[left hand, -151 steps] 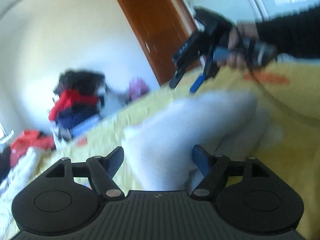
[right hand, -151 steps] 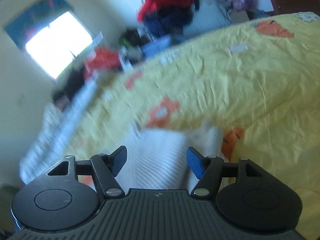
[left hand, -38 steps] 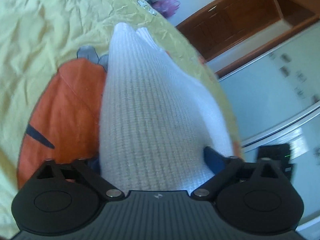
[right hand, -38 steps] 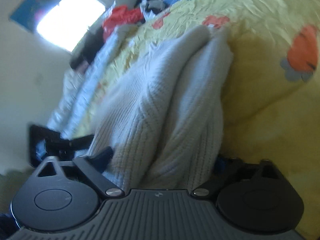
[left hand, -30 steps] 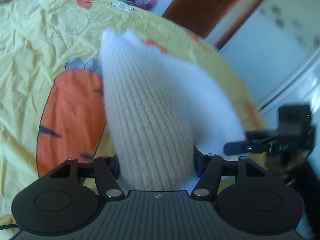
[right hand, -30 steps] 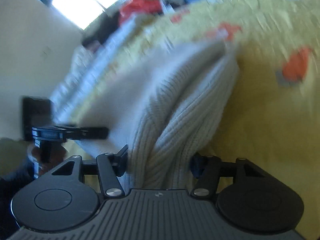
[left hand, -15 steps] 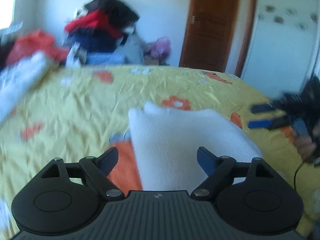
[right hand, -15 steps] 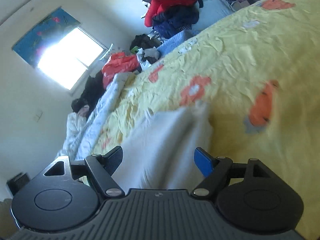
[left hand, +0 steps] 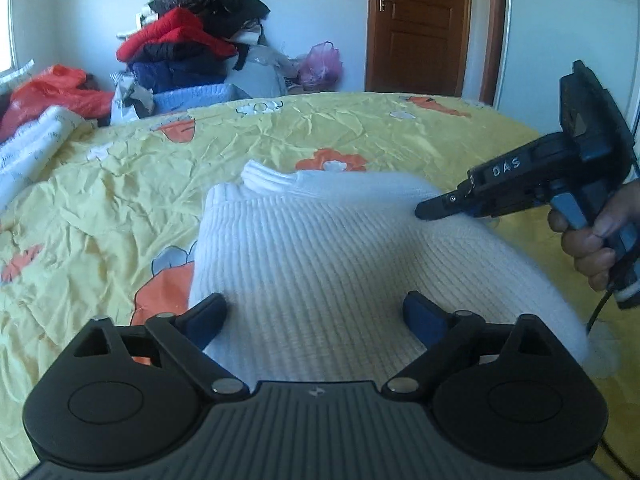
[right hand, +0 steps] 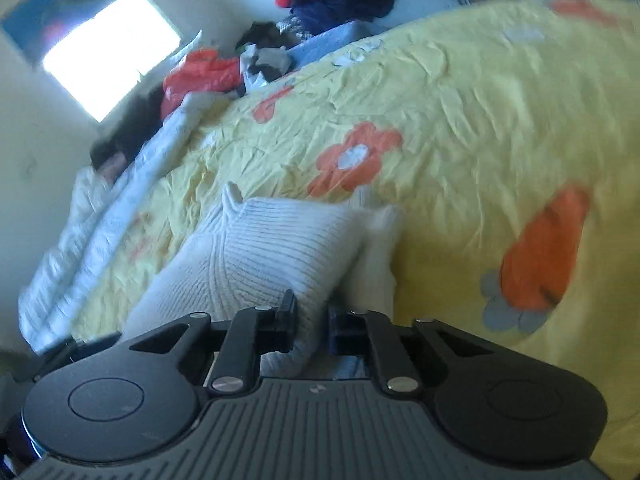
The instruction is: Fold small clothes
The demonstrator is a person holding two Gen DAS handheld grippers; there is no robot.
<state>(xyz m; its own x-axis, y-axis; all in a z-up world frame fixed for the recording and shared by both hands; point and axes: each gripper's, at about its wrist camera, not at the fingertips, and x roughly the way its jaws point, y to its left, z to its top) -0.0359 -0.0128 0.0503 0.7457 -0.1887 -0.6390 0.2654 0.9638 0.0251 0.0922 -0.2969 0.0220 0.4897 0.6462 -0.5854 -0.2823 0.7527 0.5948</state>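
One white knit sweater (left hand: pixel 320 256) lies part-folded on the bed (left hand: pixel 360 128). Left claw (left hand: pixel 316 314) opening wide, empty; right claw (right hand: pixel 312 326) pinches its edge; folding unfinished.

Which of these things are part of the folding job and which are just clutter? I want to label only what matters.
Part of the job:
- white knit sweater on the yellow bedspread
- left gripper, jaws opening, over the sweater
- right gripper, shut on the sweater's edge

Just lying about:
- pile of clothes by the wall
- pink bag
- orange bag
- wooden door
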